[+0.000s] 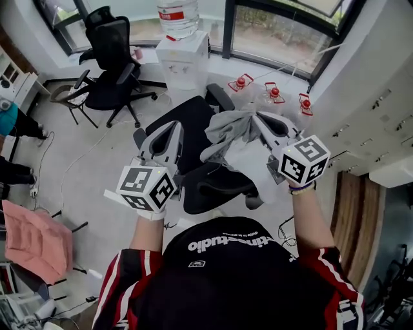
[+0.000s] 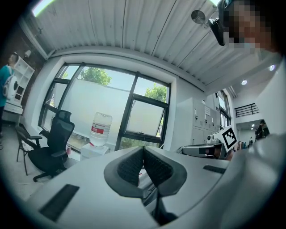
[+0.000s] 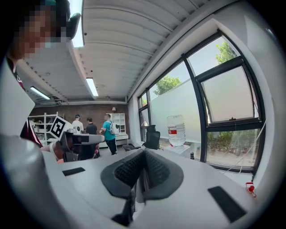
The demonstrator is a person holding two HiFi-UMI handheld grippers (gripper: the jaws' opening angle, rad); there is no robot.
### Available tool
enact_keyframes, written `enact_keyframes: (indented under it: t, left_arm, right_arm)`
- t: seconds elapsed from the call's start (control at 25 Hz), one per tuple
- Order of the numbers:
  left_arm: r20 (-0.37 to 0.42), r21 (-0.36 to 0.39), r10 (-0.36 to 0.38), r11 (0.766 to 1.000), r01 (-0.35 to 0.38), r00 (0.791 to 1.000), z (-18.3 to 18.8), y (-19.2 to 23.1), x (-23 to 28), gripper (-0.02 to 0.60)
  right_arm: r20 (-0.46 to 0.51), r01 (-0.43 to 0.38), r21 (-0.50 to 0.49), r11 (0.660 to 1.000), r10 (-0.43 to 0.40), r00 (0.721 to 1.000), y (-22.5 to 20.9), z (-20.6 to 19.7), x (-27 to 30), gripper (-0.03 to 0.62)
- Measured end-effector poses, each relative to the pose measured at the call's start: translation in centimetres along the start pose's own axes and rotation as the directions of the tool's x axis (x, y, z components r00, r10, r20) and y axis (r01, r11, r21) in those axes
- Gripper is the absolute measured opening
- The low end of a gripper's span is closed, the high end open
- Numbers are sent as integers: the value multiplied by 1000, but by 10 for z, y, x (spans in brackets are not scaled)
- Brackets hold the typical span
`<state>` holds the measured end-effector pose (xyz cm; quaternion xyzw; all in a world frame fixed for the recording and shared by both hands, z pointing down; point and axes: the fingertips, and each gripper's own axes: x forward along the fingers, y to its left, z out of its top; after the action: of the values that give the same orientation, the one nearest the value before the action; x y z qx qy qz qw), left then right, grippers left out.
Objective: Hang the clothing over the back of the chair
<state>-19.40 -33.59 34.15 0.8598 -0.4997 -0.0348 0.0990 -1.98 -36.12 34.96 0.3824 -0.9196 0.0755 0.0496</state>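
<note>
Item 1, task piece: grey soft clothing [image 1: 226, 132], bunched and hanging in the air at 1 o'clock above the seat of the black mesh office chair [image 1: 213, 190]. We cannot tell whether its lower folds touch the chair.

Item 2: right gripper [image 1: 255, 118], at 3 o'clock of the clothing. Its jaws are pressed together on a thin fold of the clothing, and in the right gripper view [image 3: 144, 153] we see a pale strip of cloth between the pads.

Item 3: left gripper [image 1: 166, 132], at 9 o'clock of the clothing and apart from it. We see its jaws [image 2: 143, 148] closed pad to pad with nothing between them.

Item 4, containers: one clear plastic water bottle [image 1: 177, 16] with a red label stands on a white dispenser [image 1: 184, 61] at 12 o'clock of the chair. We cannot read how full it is. Three clear water jugs [image 1: 274, 95] with red caps stand in a row on the floor at 1 o'clock, and we cannot tell their fill either.

Item 5, other: a second black office chair [image 1: 110, 55] at 11 o'clock and a pink padded seat [image 1: 32, 238] at 8 o'clock.
</note>
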Motion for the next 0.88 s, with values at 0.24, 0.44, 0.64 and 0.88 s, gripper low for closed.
enact_keyframes:
  t: [0.24,0.44,0.64,0.88]
  left_arm:
    - [-7,7,-10,1000,10,1000,2,-8,8,23]
    - [-10,8,-4,1000,4,1000,-1,-7,6,23]
    - [-11,8,0,1000,0,1000,-2,-9,3,23]
    - [-15,7,3,1000,-3,1000,-2,-8,1,23]
  right_arm:
    - [-9,-25,3,1000,25,1000,6,-8,-5,45]
    - [-2,-46,3,999,46,999,13,-12,-7,84]
    - [30,-54,16,998,54,998,14,-5,-12,112]
    - [38,-52,13,999,51,998,17,-2,-11,126]
